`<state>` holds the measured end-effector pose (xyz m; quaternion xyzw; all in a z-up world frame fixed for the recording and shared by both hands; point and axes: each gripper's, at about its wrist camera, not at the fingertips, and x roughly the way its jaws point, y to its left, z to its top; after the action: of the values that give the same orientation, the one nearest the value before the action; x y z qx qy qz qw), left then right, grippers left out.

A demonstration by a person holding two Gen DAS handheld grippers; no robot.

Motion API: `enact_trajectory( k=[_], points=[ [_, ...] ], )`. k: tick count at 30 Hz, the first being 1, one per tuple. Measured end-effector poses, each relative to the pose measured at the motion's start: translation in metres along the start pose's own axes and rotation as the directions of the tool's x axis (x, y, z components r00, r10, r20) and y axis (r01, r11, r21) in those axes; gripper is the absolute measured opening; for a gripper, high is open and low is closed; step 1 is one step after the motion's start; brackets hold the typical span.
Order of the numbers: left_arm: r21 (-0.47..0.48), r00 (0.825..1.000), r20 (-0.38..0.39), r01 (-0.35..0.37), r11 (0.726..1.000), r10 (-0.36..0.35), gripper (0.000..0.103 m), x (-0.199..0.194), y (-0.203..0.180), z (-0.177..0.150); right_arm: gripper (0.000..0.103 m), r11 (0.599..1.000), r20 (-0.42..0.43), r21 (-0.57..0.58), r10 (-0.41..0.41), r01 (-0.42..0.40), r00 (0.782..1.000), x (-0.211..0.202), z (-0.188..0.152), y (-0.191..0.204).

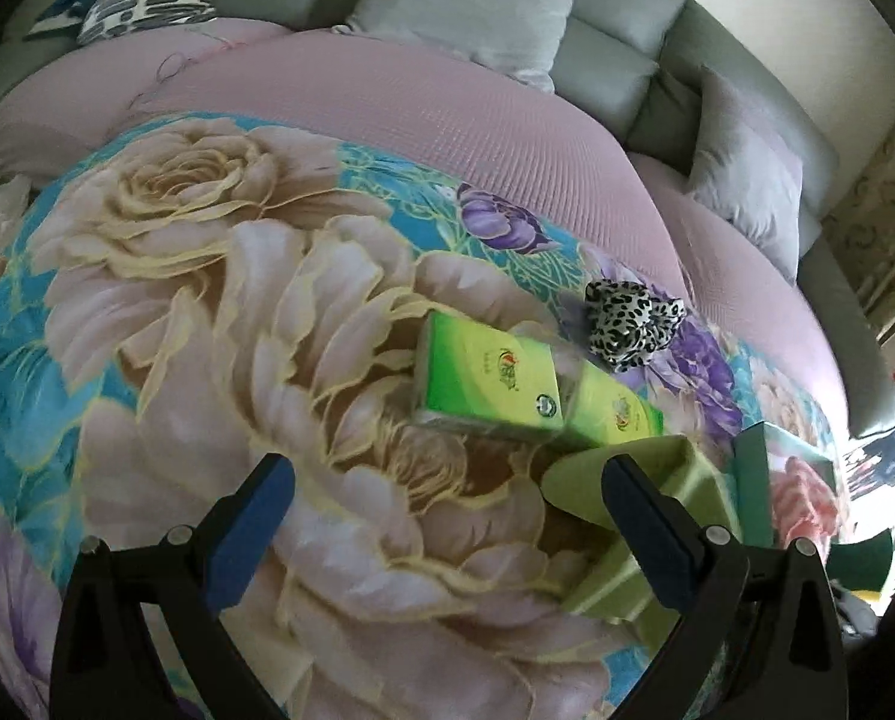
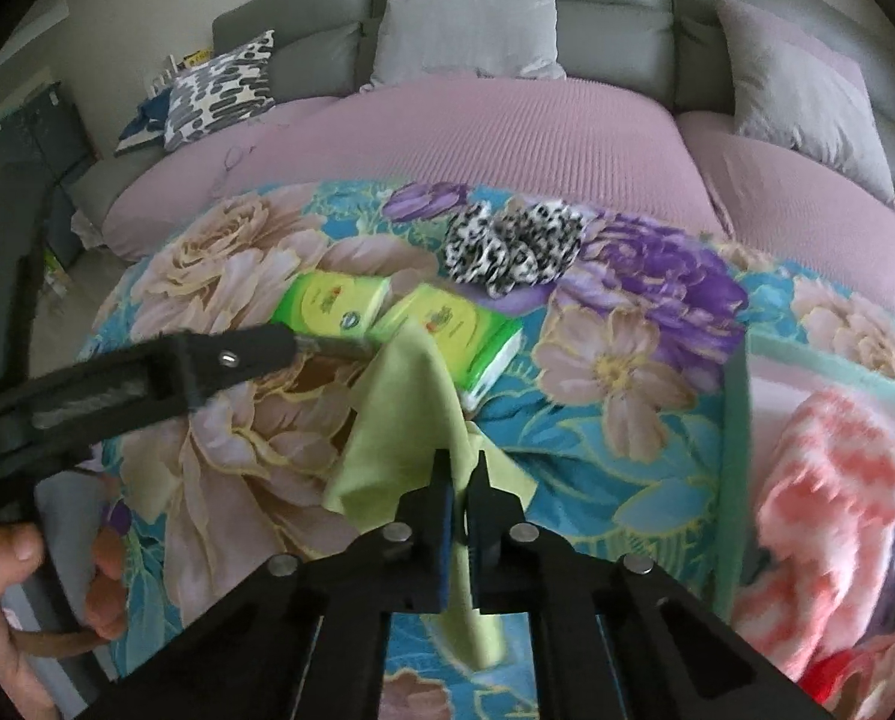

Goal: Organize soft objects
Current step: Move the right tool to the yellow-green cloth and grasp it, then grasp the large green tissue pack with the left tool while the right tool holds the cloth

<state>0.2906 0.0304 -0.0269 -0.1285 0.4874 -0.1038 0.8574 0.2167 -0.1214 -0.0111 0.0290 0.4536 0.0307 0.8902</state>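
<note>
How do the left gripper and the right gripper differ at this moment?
The left gripper has its jaws wide apart and holds nothing, while the right gripper is shut on the green cloth. The left gripper hovers over the floral blanket; the right gripper lifts the cloth near the tissue packs. Both have black frames with blue pads.

Dim daylight, right-edge glare, fisheye warp, motion blur.
</note>
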Motion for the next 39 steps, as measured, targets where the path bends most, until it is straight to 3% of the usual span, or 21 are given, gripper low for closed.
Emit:
enact_trajectory(
  k=[12, 20, 24, 28, 33, 39],
  points=[
    [0.036, 0.999, -0.03, -0.018, 0.999, 0.02, 0.098, 0.035, -0.017, 0.021, 0.003, 0.998, 0.089, 0.054, -0.025, 0.021, 0.996, -0.027, 0.011, -0.029],
    [0.077, 0.99, -0.026, -0.134, 0.988, 0.136, 0.095, 0.044, -0.022, 0.026, 0.003, 0.997, 0.088, 0.079, -0.013, 0.006, 0.996, -0.023, 0.008, -0.036],
    [0.077, 0.986, -0.027, -0.163, 0.984, 0.165, 0.083, 0.043, -0.016, 0.028, 0.003, 0.996, 0.087, 0.092, -0.009, 0.001, 0.996, -0.023, 0.007, -0.038],
    [0.127, 0.98, -0.026, -0.191, 0.973, 0.196, 0.081, 0.048, -0.022, 0.027, 0.003, 0.994, 0.087, 0.107, 0.001, -0.01, 0.996, -0.024, 0.006, -0.04],
    [0.117, 0.983, -0.011, -0.181, 0.976, 0.184, 0.065, 0.047, -0.02, 0.028, 0.003, 0.993, 0.083, 0.115, 0.006, -0.015, 0.997, -0.024, 0.005, -0.042],
    [0.091, 0.99, -0.003, -0.139, 0.986, 0.139, 0.065, 0.037, -0.019, 0.023, 0.003, 0.991, 0.091, 0.13, 0.021, -0.033, 0.996, -0.03, 0.003, -0.044]
  ],
)
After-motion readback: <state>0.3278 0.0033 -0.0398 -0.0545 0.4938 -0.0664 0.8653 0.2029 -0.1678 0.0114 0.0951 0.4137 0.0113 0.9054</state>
